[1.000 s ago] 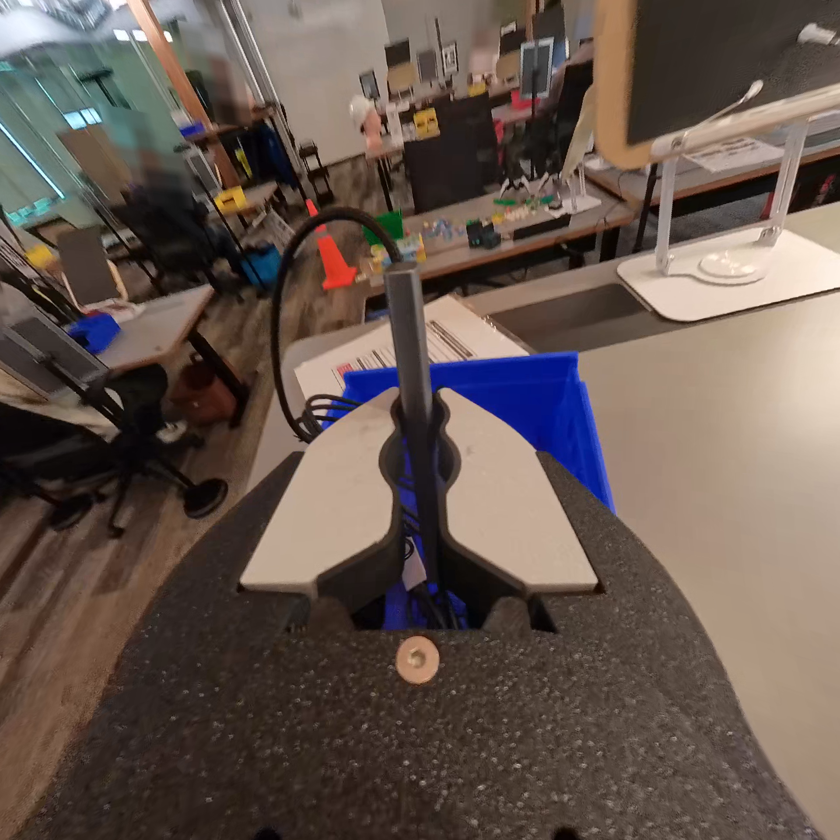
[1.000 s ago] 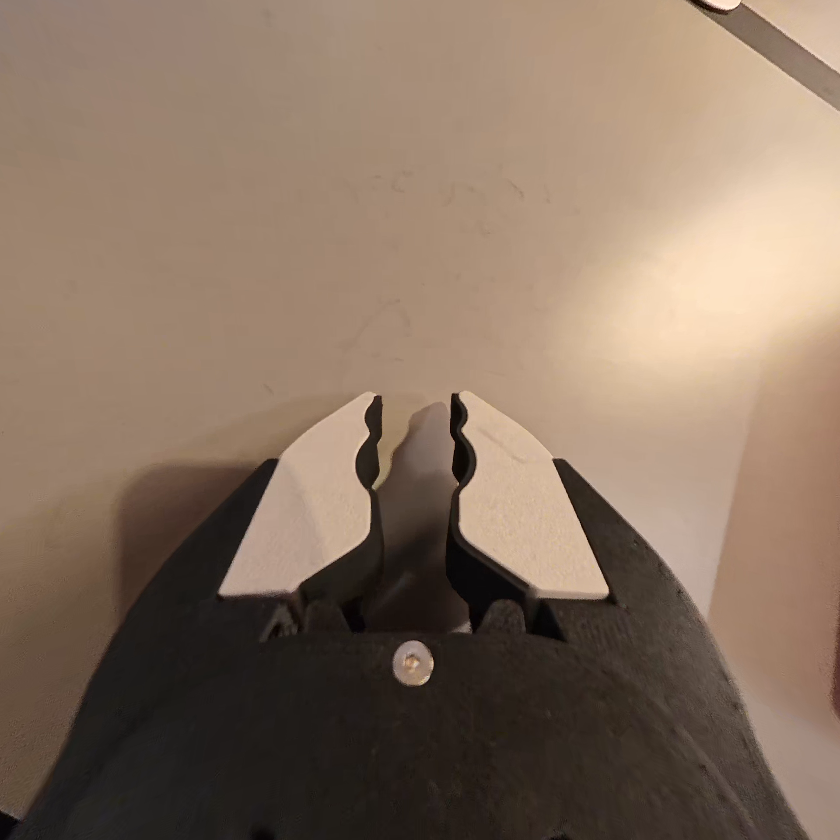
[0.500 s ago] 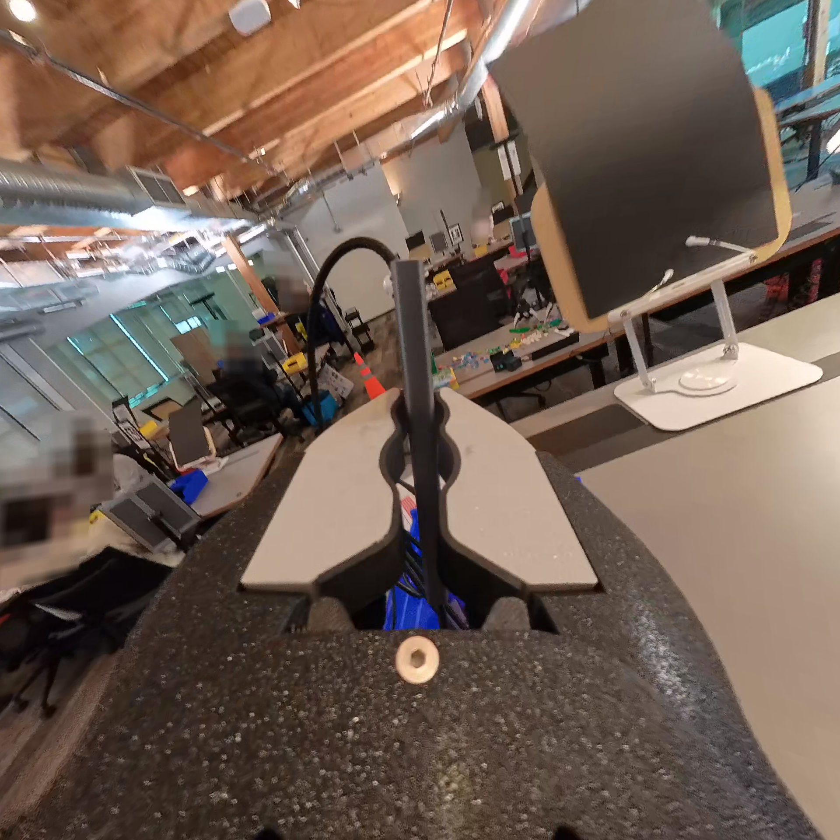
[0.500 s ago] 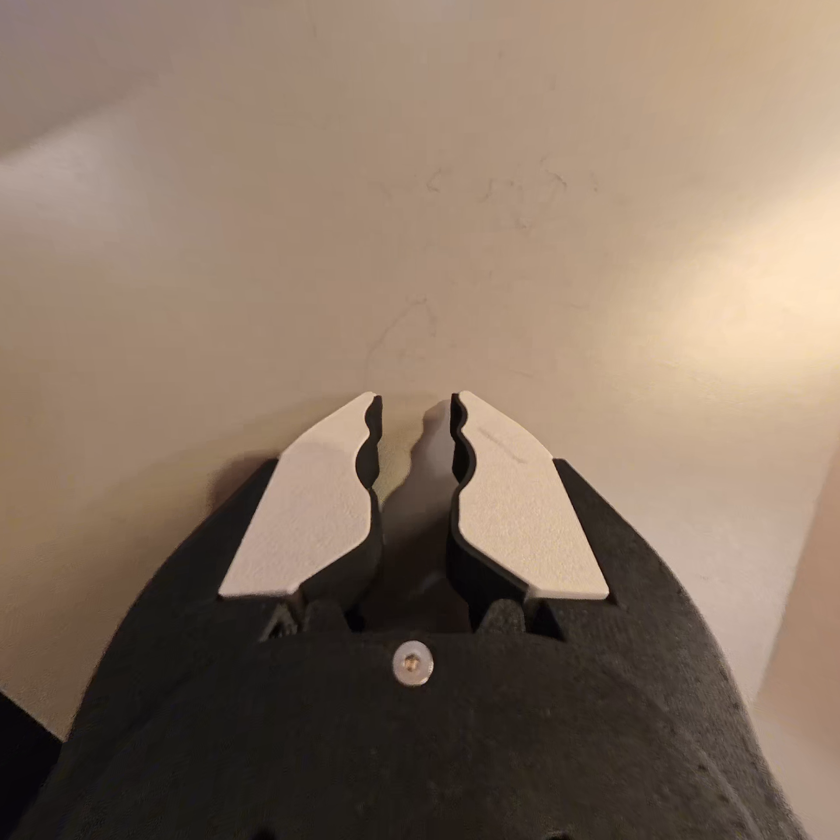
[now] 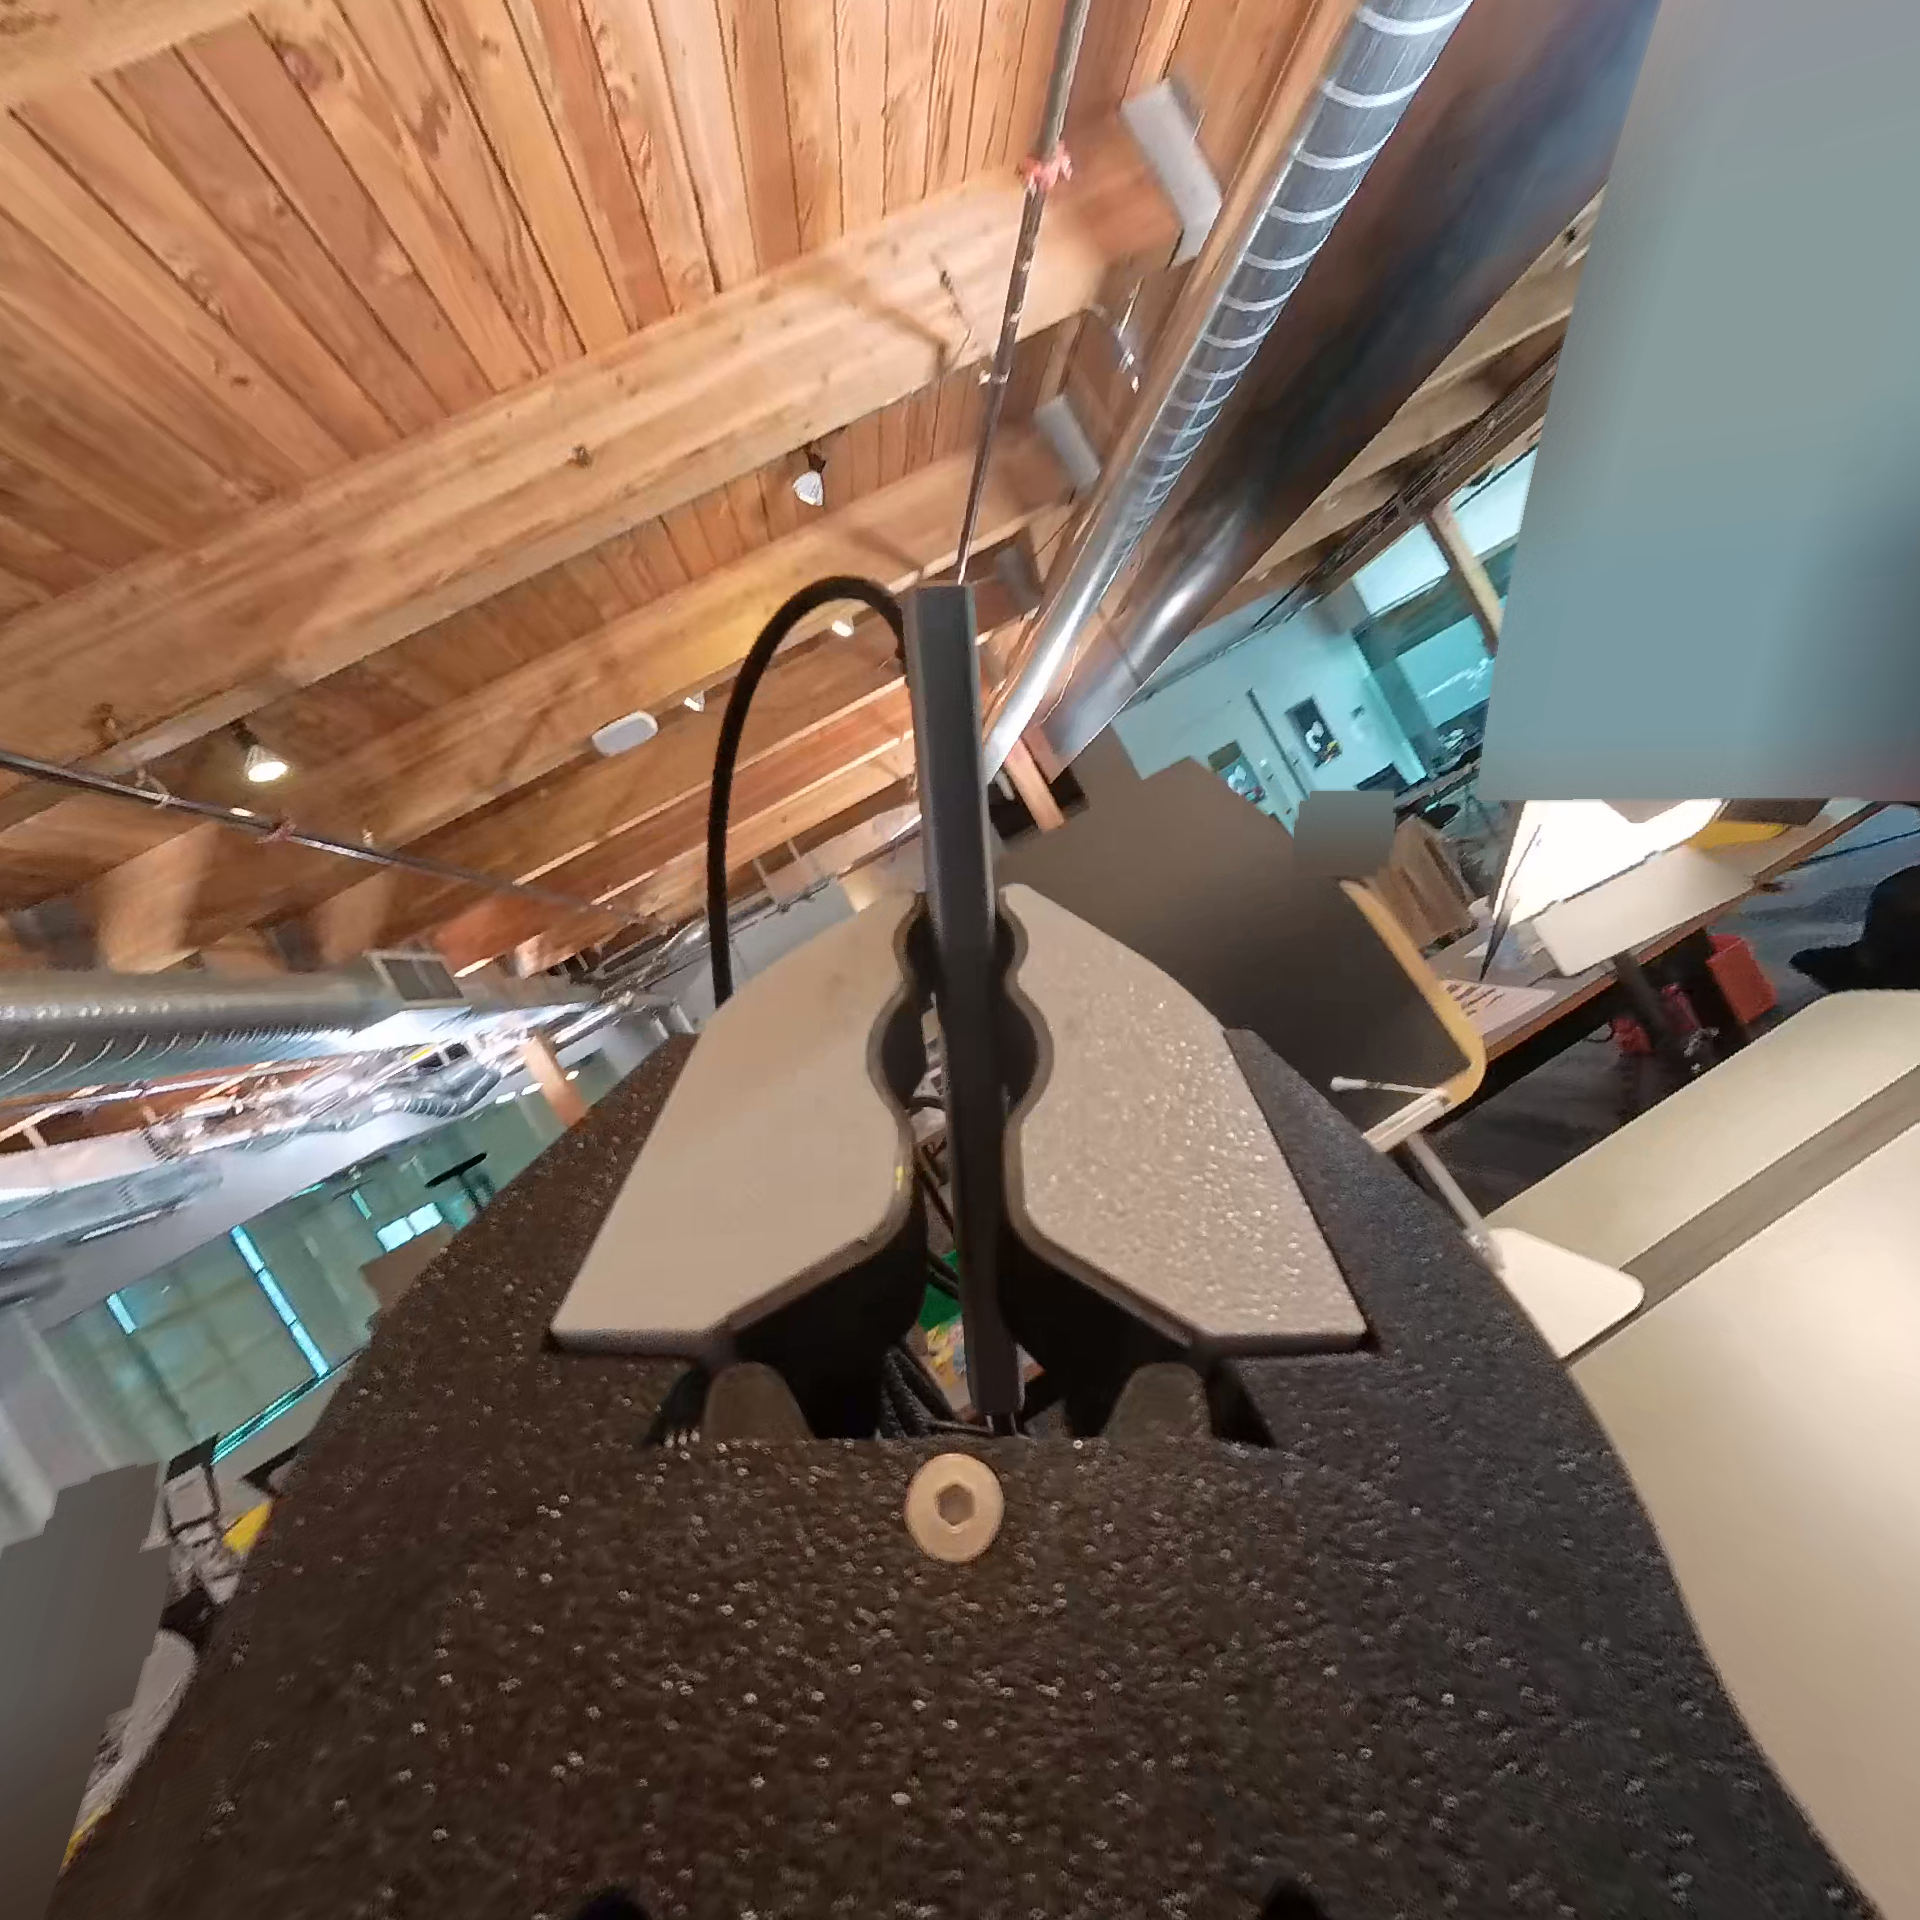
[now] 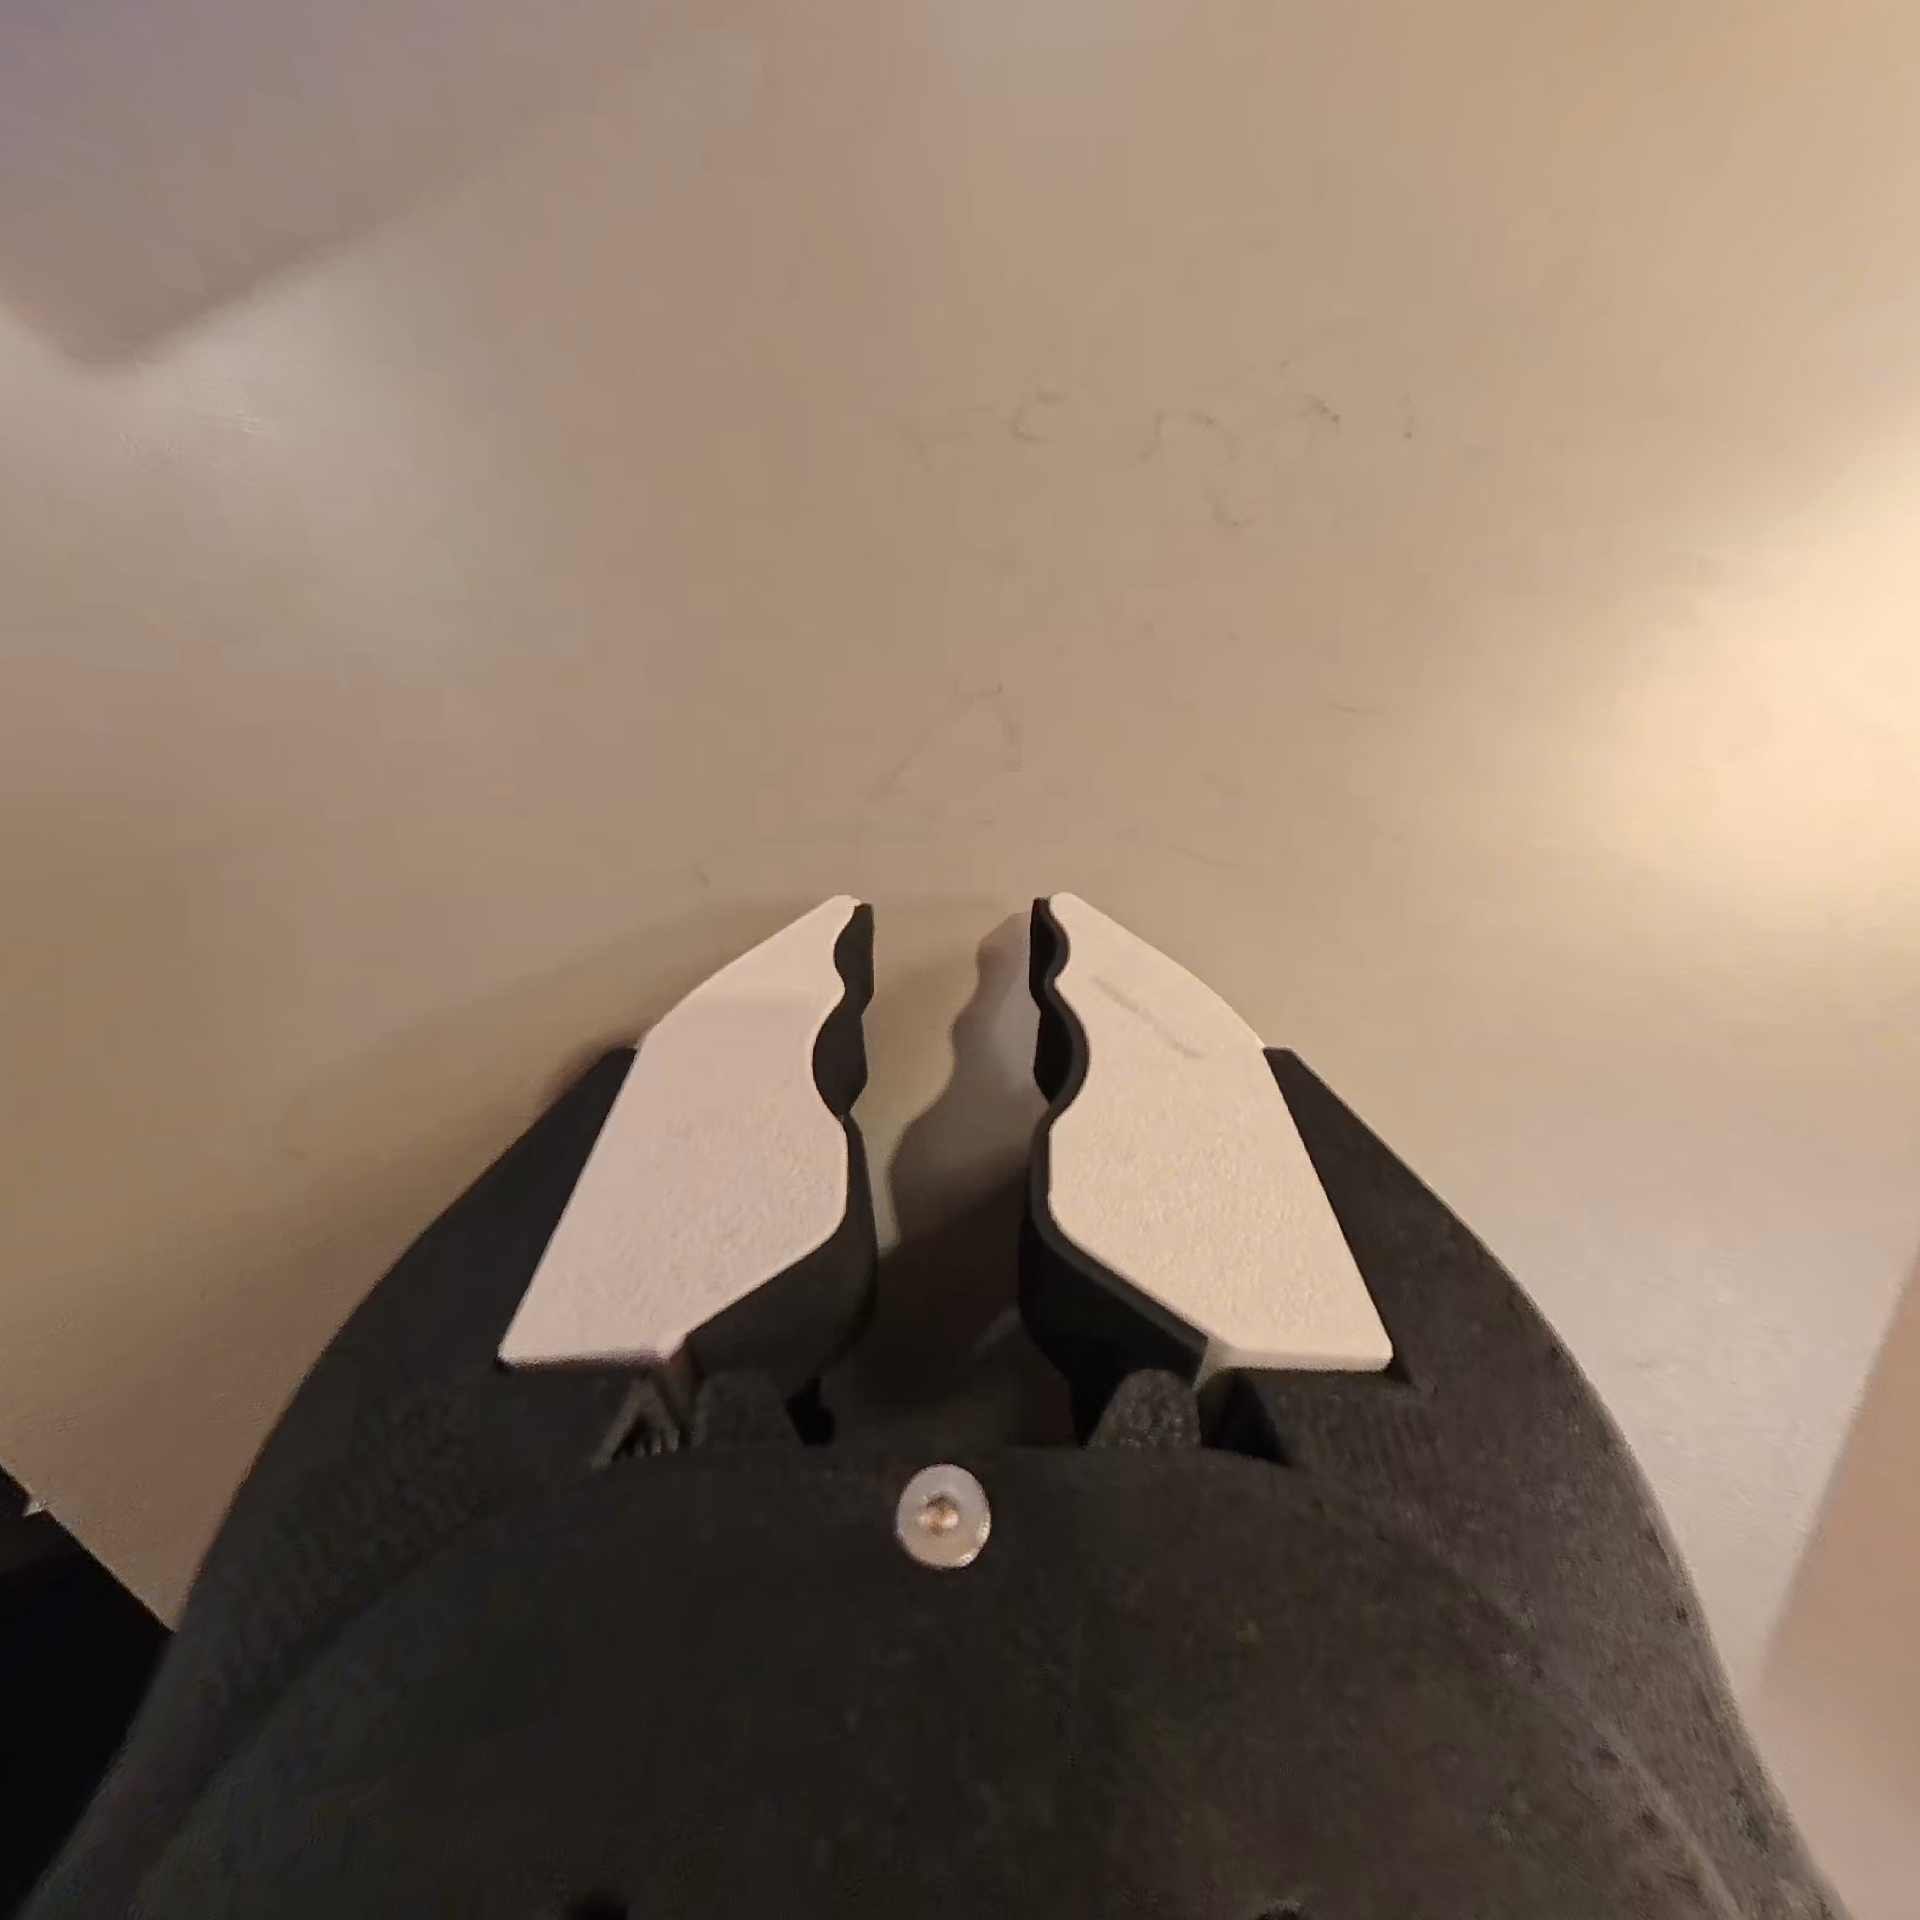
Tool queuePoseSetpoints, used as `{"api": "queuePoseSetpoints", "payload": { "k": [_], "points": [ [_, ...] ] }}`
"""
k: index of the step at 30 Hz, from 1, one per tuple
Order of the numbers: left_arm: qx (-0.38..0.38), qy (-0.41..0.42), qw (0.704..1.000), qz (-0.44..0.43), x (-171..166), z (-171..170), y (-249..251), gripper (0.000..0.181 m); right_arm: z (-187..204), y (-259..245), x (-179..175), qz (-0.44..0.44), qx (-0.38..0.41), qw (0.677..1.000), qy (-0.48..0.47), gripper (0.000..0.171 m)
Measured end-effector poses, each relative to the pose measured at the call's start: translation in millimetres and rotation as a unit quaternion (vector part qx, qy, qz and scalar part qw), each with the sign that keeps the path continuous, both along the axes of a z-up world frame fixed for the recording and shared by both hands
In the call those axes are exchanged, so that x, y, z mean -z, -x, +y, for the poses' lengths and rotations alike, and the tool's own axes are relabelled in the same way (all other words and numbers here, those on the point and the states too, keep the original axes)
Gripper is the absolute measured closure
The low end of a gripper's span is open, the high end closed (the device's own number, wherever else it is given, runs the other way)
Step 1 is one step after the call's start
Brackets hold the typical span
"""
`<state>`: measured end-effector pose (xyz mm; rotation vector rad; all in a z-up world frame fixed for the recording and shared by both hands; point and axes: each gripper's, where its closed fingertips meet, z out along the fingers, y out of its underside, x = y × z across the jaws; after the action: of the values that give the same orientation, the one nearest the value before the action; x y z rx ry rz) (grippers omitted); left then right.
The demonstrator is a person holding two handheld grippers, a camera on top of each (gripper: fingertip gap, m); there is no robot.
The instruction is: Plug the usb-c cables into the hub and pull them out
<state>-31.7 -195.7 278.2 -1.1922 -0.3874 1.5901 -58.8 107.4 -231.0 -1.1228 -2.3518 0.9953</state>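
**Left Gripper Holding the Hub Aloft; Right Gripper Idle Over the Surface**

Left gripper (image 5: 958,914): the fingers (image 5: 1174,1132) are pinched on a slim dark grey hub (image 5: 951,831). The hub stands edge-on between them, and its far end projects beyond the fingertips. A black cable (image 5: 727,790) leaves that far end, arches over to the left of the hub and drops behind the left finger. The camera is tilted upward. Behind the hub lies a wooden plank ceiling (image 5: 468,343) with beams. A silver ribbed duct (image 5: 1205,416) runs diagonally to the right of the hub. A pale surface (image 5: 1766,1455) appears low and to the right of the hub, well apart from it. A rounded white plate (image 5: 1548,1288) lies on that surface. Whether further cables are plugged into the near end of the hub cannot be determined.

Right gripper (image 6: 951,920): the fingers (image 6: 717,1153) are spread, with a clear gap between them and nothing held. They point down at a bare cream surface (image 6: 935,416) marked with faint scuffs. The gripper's shadow falls on the surface between the fingers. The hub does not appear in this view.
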Motion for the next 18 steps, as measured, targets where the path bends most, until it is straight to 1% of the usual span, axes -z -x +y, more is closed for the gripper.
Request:
{"api": "queuePoseSetpoints", "payload": {
  "k": [1, 5, 7, 9, 11, 13, 15, 18],
  "points": [
    [0.010, 0.000, 1.000, 0.003, -6, 7, -3, 0.172, 0, 0, 0, 0.000, -0.001, 1.000, 0.001, 0.142],
    [0.077, -0.010, 0.997, -0.007, -21, 39, -8, 0.172, -1, -1, 0, -0.001, -0.009, 1.000, 0.002, 0.142],
    [0.120, -0.013, 0.992, -0.034, -14, 59, -1, 0.172, -2, -1, 0, -0.002, -0.012, 1.000, 0.004, 0.142],
    [0.169, -0.021, 0.983, -0.075, 6, 81, 13, 0.172, -2, -1, -1, -0.003, -0.014, 1.000, 0.010, 0.142],
    [0.216, -0.034, 0.967, -0.131, 39, 103, 32, 0.172, -2, -1, -3, -0.003, -0.014, 1.000, 0.020, 0.142],
    [0.265, -0.045, 0.941, -0.204, 86, 129, 53, 0.172, -2, -1, -5, -0.003, -0.014, 0.999, 0.034, 0.142],
    [0.324, -0.065, 0.901, -0.280, 140, 154, 70, 0.171, -2, -2, -8, -0.007, -0.017, 0.999, 0.051, 0.142],
    [0.384, -0.119, 0.827, -0.393, 223, 186, 89, 0.171, -2, -3, -15, -0.009, -0.021, 0.996, 0.090, 0.142]
  ]
}}
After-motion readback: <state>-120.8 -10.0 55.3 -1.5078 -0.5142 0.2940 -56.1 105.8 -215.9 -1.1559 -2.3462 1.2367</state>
